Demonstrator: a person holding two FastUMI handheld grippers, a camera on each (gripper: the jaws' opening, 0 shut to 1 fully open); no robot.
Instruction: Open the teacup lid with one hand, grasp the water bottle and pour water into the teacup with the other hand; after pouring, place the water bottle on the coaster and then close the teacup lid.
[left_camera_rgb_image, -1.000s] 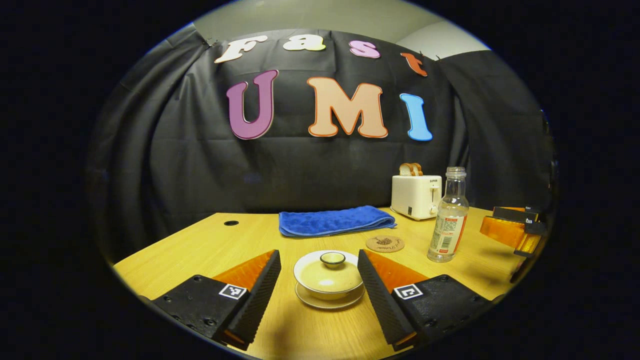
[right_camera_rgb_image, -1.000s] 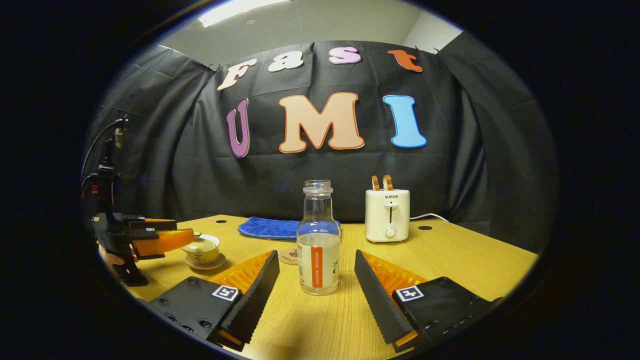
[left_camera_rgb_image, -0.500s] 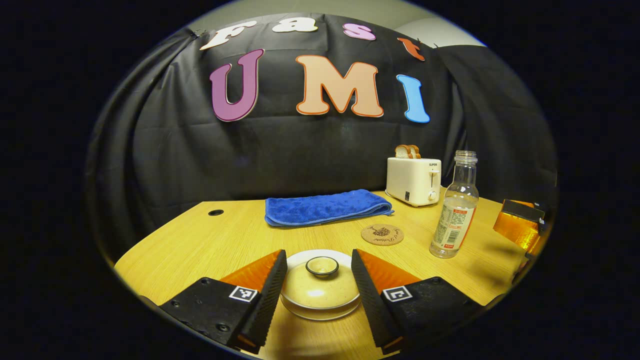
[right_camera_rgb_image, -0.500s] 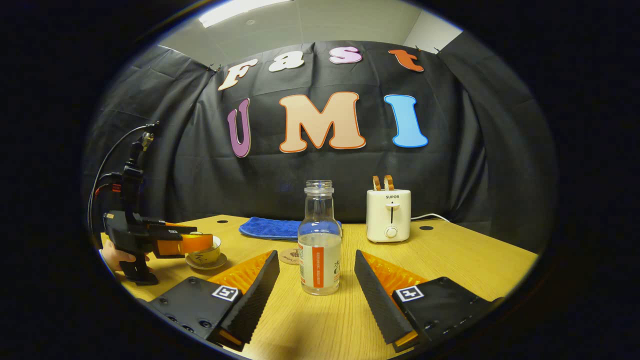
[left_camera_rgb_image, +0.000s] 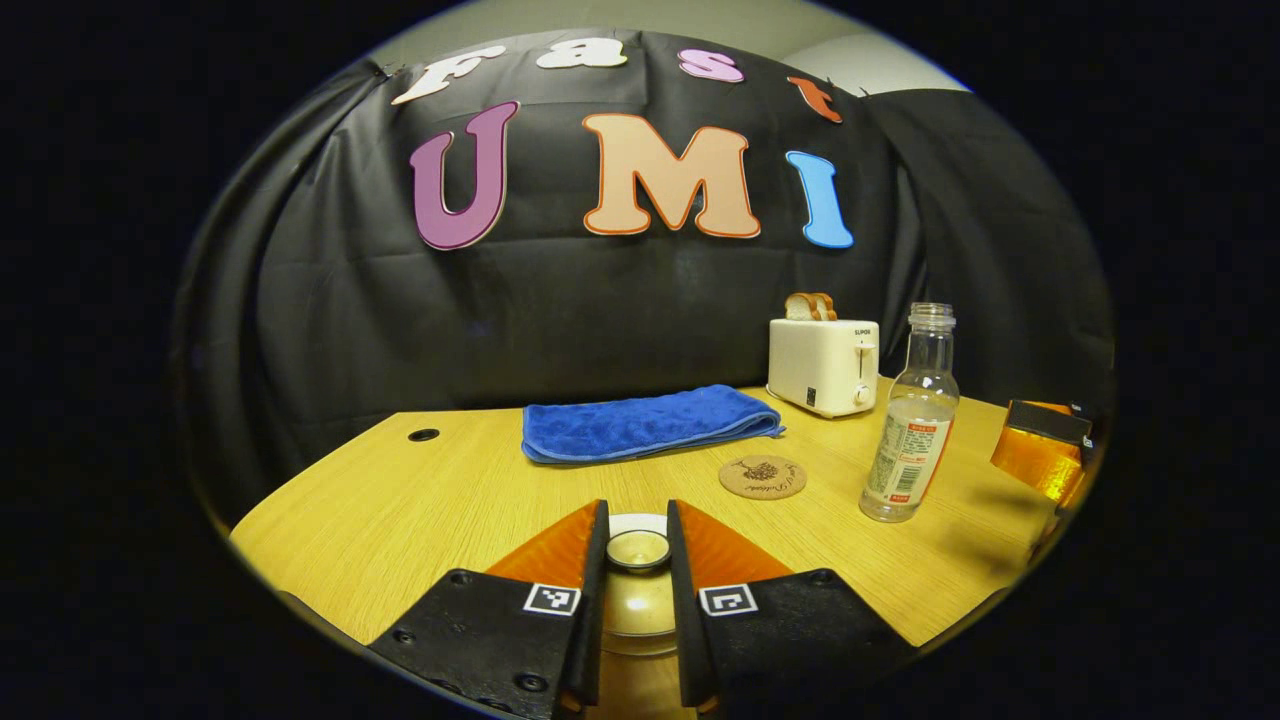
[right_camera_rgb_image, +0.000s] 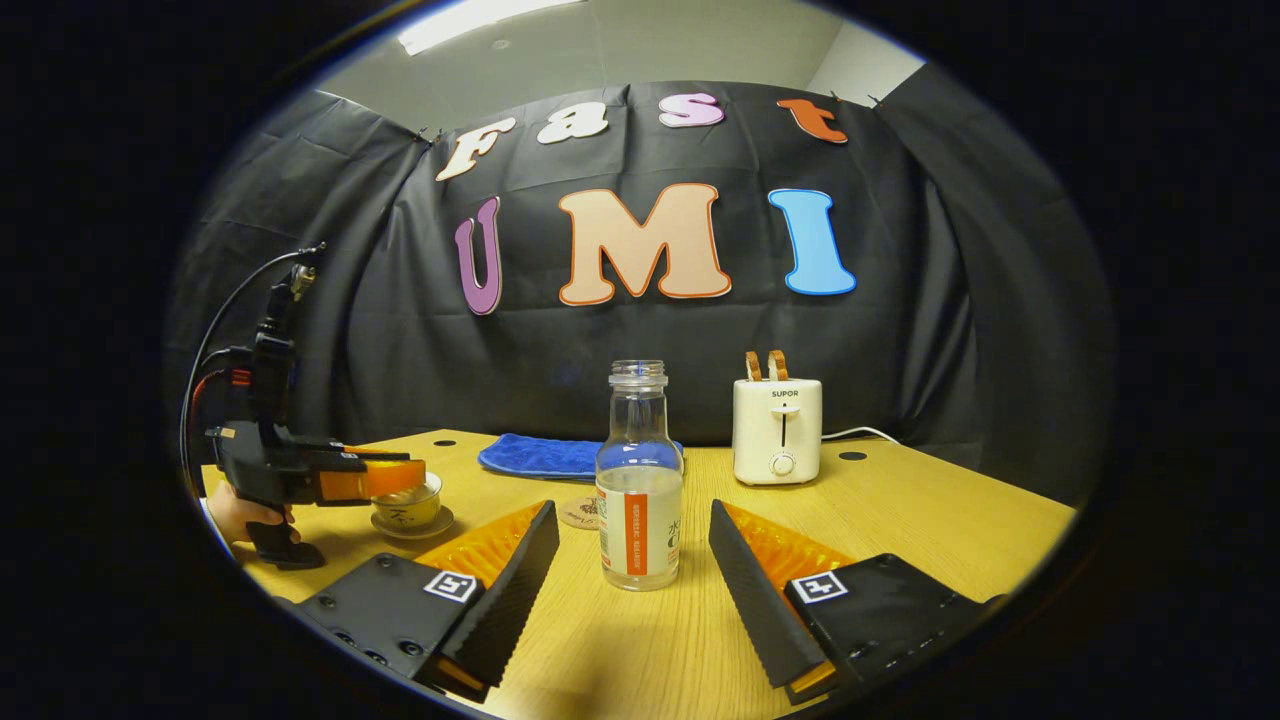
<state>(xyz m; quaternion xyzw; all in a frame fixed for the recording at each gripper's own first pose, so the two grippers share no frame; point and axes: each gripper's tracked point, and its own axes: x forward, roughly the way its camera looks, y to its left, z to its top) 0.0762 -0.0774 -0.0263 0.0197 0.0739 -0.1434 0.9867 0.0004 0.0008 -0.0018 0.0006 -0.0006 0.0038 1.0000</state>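
Teacup lid (left_camera_rgb_image: 638, 560), ceramic and judged fragile and slippery, sat at 6 o'clock on the table (left_camera_rgb_image: 400, 500), its knob clamped by the left gripper (left_camera_rgb_image: 637, 545); right gripper (right_camera_rgb_image: 630, 560) stood apart.

Lidded cream teacup (left_camera_rgb_image: 637, 600) on saucer, upright uncapped water bottle (left_camera_rgb_image: 910, 415), round coaster (left_camera_rgb_image: 762, 477)

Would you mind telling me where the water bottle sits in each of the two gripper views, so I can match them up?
Left gripper view: the water bottle stands upright at the right, just right of the coaster.
Right gripper view: the water bottle stands at centre, ahead of the open right gripper.
Shared landmark: the toaster at the back of the table.
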